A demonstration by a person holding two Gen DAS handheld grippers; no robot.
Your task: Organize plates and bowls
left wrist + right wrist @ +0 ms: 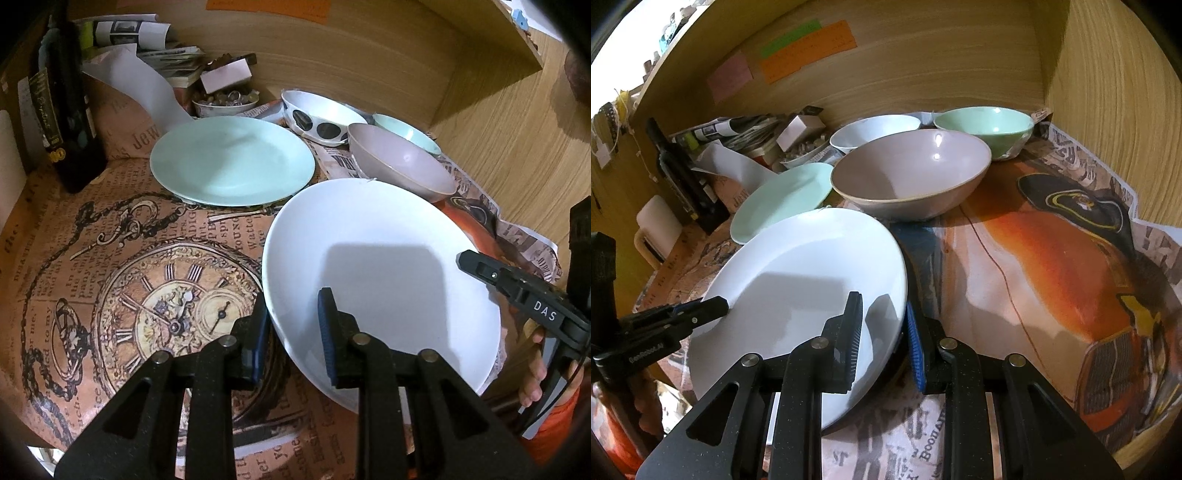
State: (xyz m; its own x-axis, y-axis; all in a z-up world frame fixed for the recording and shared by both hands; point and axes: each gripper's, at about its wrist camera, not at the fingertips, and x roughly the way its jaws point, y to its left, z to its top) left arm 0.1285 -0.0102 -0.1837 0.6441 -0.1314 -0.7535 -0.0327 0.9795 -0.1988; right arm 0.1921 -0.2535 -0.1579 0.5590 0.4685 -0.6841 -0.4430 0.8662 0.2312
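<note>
Left wrist view: tabletop [110, 266] under clock-print paper, white plate [380, 280] tilted, mint plate [232, 158] flat behind; polka-dot bowl [317, 118] pattern visible only here. Right wrist view: pink bowl [912, 173], green bowl [986, 129] clearer. Left hand-held gripper [295, 332] straddles white plate's left rim, pads barely parted, contact unclear. Right hand-held gripper [884, 332] clamped on plate's right rim.

Both fisheye views look steeply down along their own tongs, close over the worktop [517, 155]. The left faces from the white plate [388, 266] left rim, the right from its right; both share it and the bowls behind.
</note>
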